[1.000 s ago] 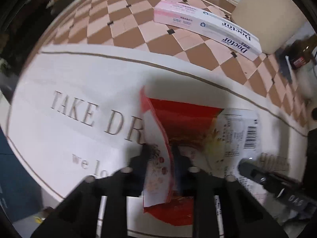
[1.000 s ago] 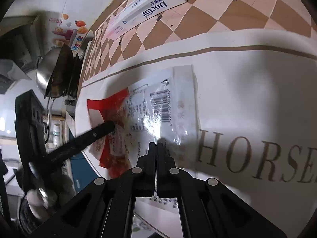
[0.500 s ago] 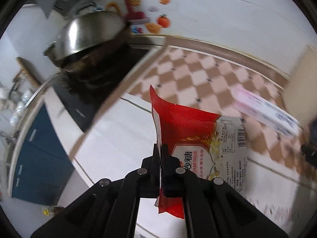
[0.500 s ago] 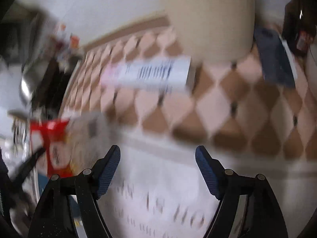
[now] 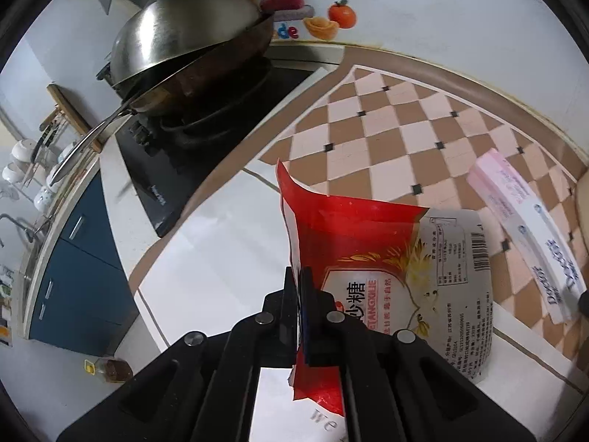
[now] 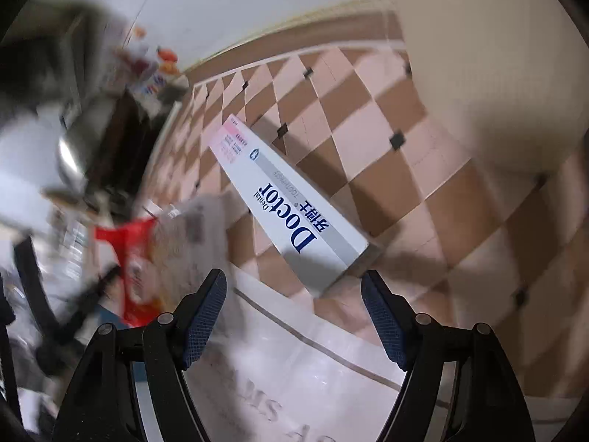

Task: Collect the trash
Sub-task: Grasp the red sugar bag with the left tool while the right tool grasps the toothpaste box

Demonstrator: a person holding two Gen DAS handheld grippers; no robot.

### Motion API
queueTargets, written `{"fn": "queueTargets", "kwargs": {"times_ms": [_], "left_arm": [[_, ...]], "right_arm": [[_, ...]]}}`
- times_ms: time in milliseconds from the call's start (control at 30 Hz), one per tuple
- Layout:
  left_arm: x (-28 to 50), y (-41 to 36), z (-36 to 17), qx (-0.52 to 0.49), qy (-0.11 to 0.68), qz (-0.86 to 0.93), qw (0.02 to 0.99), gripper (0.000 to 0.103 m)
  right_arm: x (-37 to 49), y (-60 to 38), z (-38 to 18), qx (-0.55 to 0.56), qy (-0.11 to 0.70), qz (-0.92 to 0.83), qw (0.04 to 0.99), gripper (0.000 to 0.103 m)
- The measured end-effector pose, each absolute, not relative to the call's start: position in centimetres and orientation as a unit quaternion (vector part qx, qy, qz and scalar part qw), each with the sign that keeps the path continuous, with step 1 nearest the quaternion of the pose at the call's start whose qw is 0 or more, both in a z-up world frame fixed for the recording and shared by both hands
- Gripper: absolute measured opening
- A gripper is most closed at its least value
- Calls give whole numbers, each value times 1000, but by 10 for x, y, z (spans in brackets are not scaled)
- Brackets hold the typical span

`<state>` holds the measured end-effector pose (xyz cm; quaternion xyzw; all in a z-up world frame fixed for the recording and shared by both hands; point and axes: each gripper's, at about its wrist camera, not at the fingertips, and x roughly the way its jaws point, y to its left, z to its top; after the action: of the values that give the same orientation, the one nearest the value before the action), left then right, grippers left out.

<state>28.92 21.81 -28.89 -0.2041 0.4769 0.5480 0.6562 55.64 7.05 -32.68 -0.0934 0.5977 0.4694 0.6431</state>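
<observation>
My left gripper (image 5: 299, 276) is shut on a red and clear snack bag (image 5: 386, 258) and holds it upright above the white countertop. The bag also shows blurred at the left in the right wrist view (image 6: 147, 254). A white and pink Doctor toothpaste box (image 6: 291, 206) lies on the checkered mat, and shows at the right in the left wrist view (image 5: 530, 235). My right gripper (image 6: 294, 287) is open and empty, its jaws spread wide just in front of the box's near end.
A steel wok with lid (image 5: 187, 40) sits on a black stove (image 5: 206, 140) at the back left. A beige container (image 6: 497, 55) stands at the back right. Blue cabinets (image 5: 73, 258) and the counter edge lie to the left.
My left gripper closed on the bag and lifted it off the mat. My right gripper opened, left the bag and moved right to the toothpaste box.
</observation>
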Motion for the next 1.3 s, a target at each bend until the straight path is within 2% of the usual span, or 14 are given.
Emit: {"fn": "queueTargets", "kwargs": {"times_ms": [100, 233, 300, 367, 467, 733, 933, 1300], "left_arm": [[288, 226, -294, -207, 480, 555, 647, 0], [288, 230, -297, -204, 484, 552, 648, 0], [286, 229, -294, -202, 484, 546, 653, 0], [281, 228, -288, -209, 480, 533, 664, 0], [273, 224, -276, -211, 472, 515, 683, 0], [221, 206, -213, -224, 413, 442, 764, 0], [148, 188, -179, -242, 390, 345, 819, 0], [24, 134, -163, -271, 432, 210, 834, 0]], "right_arm": [[542, 100, -316, -195, 514, 464, 694, 86], [534, 153, -348, -301, 499, 460, 670, 86], [529, 165, -363, -328, 503, 454, 658, 78], [524, 163, -362, -332, 485, 450, 672, 57], [525, 150, -353, -295, 500, 444, 682, 51], [479, 95, -299, -168, 531, 405, 725, 49], [388, 18, -265, -85, 546, 369, 747, 48], [199, -102, -262, 18, 583, 337, 739, 48]]}}
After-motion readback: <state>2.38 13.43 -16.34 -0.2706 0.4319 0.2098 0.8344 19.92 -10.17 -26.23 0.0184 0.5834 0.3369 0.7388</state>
